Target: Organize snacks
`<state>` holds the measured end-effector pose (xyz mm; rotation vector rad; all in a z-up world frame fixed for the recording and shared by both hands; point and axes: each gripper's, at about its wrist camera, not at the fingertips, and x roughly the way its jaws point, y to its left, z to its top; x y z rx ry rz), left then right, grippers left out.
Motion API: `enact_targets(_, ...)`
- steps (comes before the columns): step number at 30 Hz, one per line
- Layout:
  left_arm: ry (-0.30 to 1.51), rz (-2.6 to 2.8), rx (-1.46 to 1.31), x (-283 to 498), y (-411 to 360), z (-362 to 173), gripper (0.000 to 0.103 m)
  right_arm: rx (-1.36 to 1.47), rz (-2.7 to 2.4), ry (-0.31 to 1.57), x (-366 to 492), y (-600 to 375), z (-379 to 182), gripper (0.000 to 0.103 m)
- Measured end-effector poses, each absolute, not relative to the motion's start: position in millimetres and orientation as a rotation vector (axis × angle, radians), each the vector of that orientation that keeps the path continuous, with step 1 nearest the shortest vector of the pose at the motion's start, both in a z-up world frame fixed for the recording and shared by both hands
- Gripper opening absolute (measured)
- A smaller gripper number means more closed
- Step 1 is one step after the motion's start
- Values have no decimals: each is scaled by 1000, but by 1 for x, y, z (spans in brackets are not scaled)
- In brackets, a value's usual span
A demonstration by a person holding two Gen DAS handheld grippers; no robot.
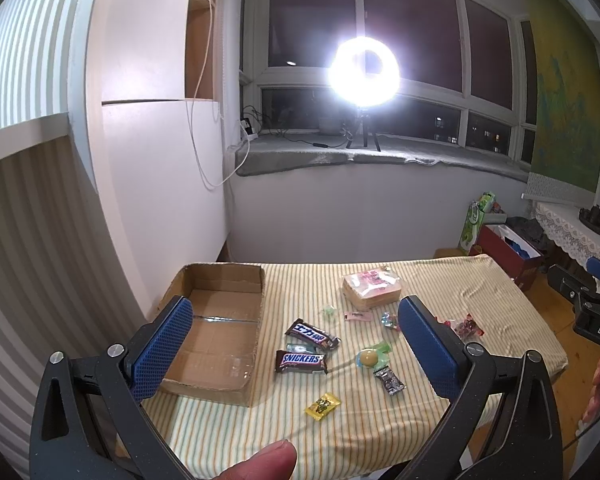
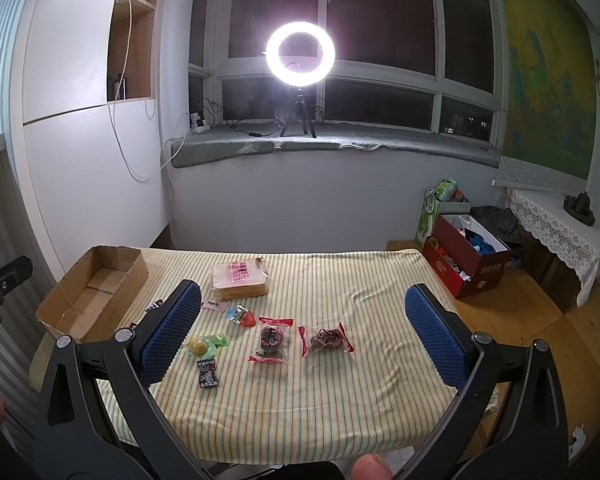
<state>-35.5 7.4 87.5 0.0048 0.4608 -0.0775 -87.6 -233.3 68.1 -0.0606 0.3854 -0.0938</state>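
An empty cardboard box (image 1: pixel 220 328) (image 2: pixel 96 292) lies at the left of the striped table (image 1: pixel 480 292) (image 2: pixel 340 400). Snacks are scattered to its right: two Snickers bars (image 1: pixel 301 361) (image 1: pixel 311 334), a yellow candy (image 1: pixel 322 406), a dark packet (image 1: pixel 389 380) (image 2: pixel 208 374), a round sweet in green wrap (image 1: pixel 370 356) (image 2: pixel 202 345), a flat pack of wafers (image 1: pixel 371 288) (image 2: pixel 239 278) and two red-edged packets (image 2: pixel 272 340) (image 2: pixel 326 338). My left gripper (image 1: pixel 296 350) hangs open above the bars, holding nothing. My right gripper (image 2: pixel 304 340) is open above the red-edged packets, also empty.
A ring light (image 2: pixel 300 54) on a tripod glares from the windowsill. A white cabinet (image 1: pixel 152 180) stands left of the table. On the floor at the right are a red box (image 2: pixel 466 264) and a green bag (image 2: pixel 432 210). A lace-covered side table (image 2: pixel 556 228) is far right.
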Motion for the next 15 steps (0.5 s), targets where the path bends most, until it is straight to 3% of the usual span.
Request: enact_targets(15,461,-79,6,-35,7,88,102,-62,-94,387,-87,-234,68,103)
